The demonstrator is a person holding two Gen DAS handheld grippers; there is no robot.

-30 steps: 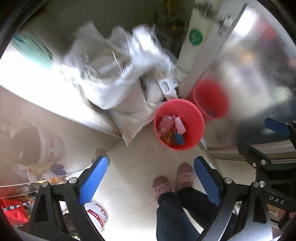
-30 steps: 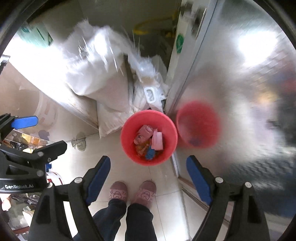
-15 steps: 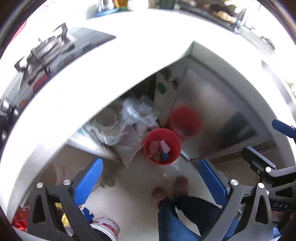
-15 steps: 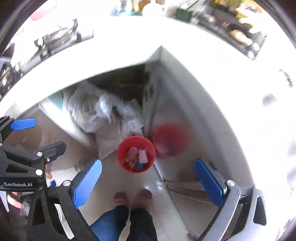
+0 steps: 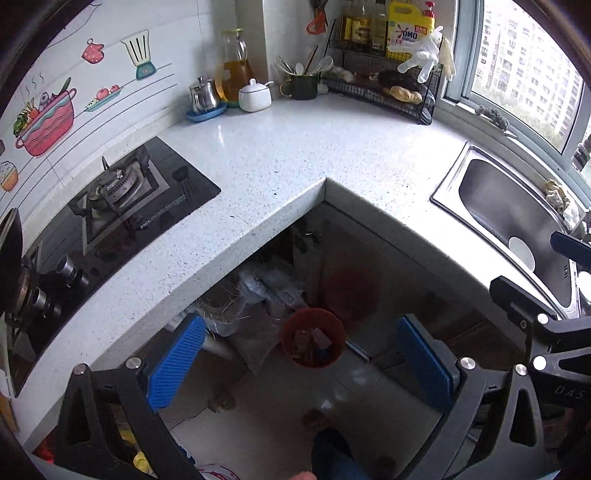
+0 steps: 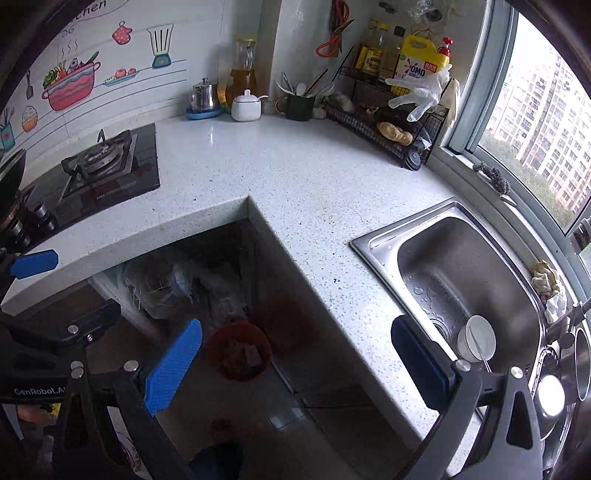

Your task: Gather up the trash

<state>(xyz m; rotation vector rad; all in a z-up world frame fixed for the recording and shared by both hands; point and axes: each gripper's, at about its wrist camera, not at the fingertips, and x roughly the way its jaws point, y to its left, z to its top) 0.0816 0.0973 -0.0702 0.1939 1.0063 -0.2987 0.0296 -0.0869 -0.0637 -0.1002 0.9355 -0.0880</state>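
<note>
Left claw (image 5: pixel 301 363) empty, red bin (image 5: pixel 313 341) seemingly far below

You are looking at one red bucket (image 5: pixel 313 341) on the floor, one sink (image 6: pixel 465 273), one gas stove (image 5: pixel 118 206), one white sugar pot (image 5: pixel 254 96), one steel teapot (image 5: pixel 204 96), one green cup (image 5: pixel 303 85), one wire rack (image 5: pixel 384 92), and three dark bottles (image 5: pixel 364 24) along the counter's back edge.

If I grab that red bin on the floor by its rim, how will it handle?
The red bin looks like thin plastic, so the rim may flex under a pinch. It holds only a few wrappers, so it is probably light. Open-topped and lifted from one side, it would likely tilt and could spill.
</note>
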